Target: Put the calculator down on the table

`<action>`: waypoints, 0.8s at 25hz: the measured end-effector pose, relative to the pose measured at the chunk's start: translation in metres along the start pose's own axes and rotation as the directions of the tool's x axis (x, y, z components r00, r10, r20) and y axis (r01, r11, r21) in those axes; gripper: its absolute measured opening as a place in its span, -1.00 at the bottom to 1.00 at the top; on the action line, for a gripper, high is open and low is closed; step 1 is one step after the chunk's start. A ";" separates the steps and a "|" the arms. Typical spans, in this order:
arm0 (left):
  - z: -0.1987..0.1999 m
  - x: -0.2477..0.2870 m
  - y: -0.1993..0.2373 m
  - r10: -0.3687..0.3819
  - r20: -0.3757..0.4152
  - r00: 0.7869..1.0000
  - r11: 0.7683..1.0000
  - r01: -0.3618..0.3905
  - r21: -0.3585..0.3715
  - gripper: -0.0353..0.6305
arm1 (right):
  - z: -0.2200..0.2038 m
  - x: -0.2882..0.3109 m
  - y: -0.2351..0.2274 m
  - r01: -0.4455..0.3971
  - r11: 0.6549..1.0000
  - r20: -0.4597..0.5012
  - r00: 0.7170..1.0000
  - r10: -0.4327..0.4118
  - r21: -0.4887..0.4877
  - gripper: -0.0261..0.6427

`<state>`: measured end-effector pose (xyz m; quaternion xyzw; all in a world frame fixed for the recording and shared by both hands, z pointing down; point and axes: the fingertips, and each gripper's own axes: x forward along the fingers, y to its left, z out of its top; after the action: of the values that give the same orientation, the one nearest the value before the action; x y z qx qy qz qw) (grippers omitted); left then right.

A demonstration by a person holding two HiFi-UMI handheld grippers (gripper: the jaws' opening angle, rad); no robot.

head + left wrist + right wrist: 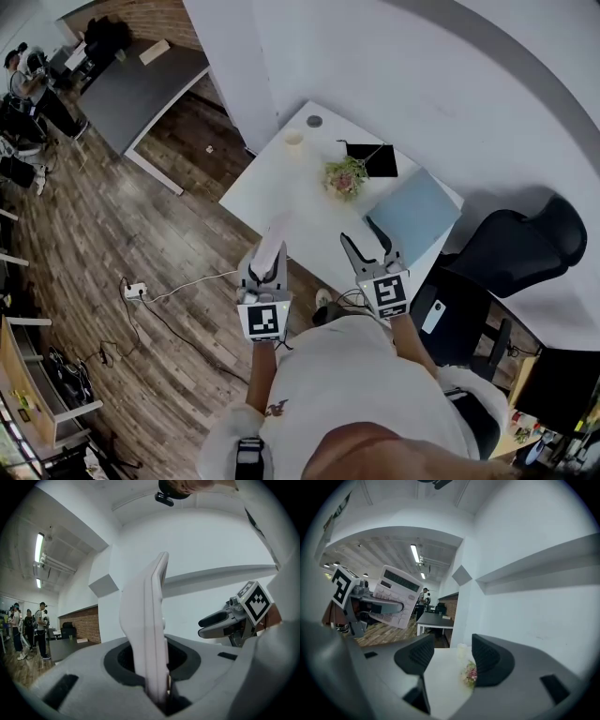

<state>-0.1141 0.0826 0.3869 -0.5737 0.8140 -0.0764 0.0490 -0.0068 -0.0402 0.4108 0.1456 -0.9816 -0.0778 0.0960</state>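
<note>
A white calculator [272,240] sticks forward out of my left gripper [266,267], whose jaws are shut on its lower end. It hangs in the air just short of the near edge of the white table [272,192]. In the left gripper view the calculator [152,616] stands edge-on between the pads of the left gripper [152,663]. The right gripper view shows the calculator's keyed face [396,597] at the left. My right gripper [364,240] stands open and empty beside it. In its own view the right gripper [449,656] frames the tabletop [440,677].
On the table stand a small flower pot [345,176], a pale cup [294,138], a black pad [372,159] and a grey-blue folder [414,214]. A black office chair [516,248] is at the right. A dark table [141,89] and people stand far left. A power strip [135,291] lies on the wooden floor.
</note>
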 end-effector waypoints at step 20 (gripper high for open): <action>0.003 0.069 0.018 -0.048 -0.024 0.999 0.998 0.047 -0.046 -0.62 | 0.007 0.046 -0.035 0.055 0.998 0.000 0.999 -0.055 0.019 -0.17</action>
<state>-0.1538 0.0235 0.3816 -0.5929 0.8022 -0.0664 0.0240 -0.0417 -0.0860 0.4054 0.1733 -0.9780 -0.0713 0.0921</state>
